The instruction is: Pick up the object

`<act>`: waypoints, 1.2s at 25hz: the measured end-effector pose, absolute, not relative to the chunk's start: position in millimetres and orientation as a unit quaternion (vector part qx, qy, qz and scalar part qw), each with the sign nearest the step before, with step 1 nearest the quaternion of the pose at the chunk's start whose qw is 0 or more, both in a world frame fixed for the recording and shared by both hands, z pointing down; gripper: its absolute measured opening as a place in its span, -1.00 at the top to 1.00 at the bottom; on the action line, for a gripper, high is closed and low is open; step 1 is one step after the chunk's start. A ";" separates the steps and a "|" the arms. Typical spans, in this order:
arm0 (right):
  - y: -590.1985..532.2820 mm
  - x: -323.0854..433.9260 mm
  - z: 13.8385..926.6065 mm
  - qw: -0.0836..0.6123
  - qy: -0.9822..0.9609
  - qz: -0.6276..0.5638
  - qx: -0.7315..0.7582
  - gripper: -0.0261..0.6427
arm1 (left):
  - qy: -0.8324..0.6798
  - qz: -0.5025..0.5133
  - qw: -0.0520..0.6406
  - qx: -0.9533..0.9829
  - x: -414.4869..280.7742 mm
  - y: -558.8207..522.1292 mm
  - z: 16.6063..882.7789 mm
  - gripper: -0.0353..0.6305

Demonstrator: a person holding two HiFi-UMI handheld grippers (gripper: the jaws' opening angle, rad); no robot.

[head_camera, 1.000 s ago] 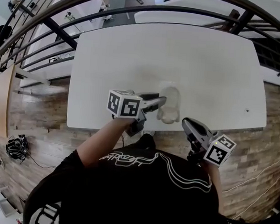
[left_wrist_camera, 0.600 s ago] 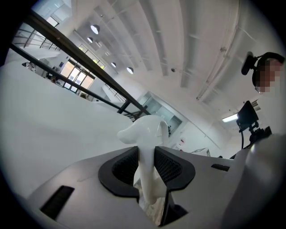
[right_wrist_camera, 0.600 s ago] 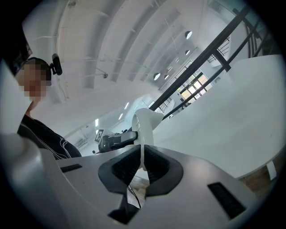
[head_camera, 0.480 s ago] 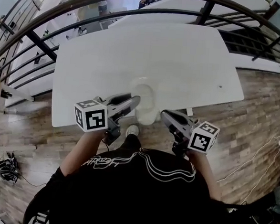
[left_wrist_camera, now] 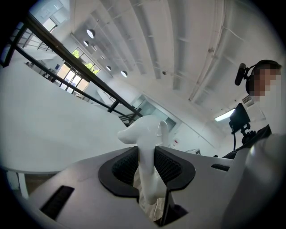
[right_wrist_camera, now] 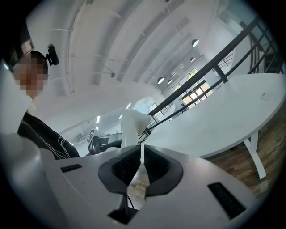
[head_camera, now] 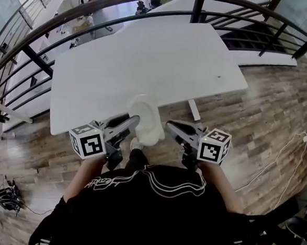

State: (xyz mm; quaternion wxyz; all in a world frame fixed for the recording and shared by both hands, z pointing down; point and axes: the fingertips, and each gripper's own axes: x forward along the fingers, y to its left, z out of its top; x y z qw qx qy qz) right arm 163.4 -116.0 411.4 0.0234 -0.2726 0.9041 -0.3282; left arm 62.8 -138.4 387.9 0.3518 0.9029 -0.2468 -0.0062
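Note:
The object is a white glossy jug-like piece (head_camera: 143, 117) with a flared lip. It hangs over the near edge of the white table (head_camera: 147, 56), in front of my body. My left gripper (head_camera: 134, 121) is shut on it from the left. In the left gripper view the object (left_wrist_camera: 147, 134) rises from between the ribbed pads (left_wrist_camera: 127, 164), clamped at its narrow part by the left gripper (left_wrist_camera: 146, 157). My right gripper (head_camera: 170, 127) hovers just right of the object, apart from it. In the right gripper view the right gripper (right_wrist_camera: 142, 157) holds nothing, its jaws nearly touching, and the object (right_wrist_camera: 133, 127) shows beyond.
A dark metal railing (head_camera: 204, 2) curves behind the table. Wooden floor (head_camera: 269, 117) lies to the right, with a white cable (head_camera: 282, 149) across it. A table leg (head_camera: 194, 109) stands under the near edge. A bundle of cables (head_camera: 7, 198) lies at lower left.
The object has come off the table top and moved toward my body with the left gripper still shut on it. Both grippers have drawn back past the table's near edge.

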 end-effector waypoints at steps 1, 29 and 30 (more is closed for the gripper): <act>-108.6 167.8 410.2 0.025 0.905 -0.327 -0.272 0.84 | -0.248 -0.006 0.352 0.902 66.8 -130.2 387.5 0.55; -10.4 187.8 391.9 0.036 0.922 -0.301 -0.239 0.84 | -0.289 -0.019 0.343 0.894 89.9 -28.3 372.9 0.55; -10.2 187.9 391.4 0.037 0.922 -0.301 -0.240 0.84 | -0.289 -0.018 0.344 0.893 90.0 -28.2 373.1 0.55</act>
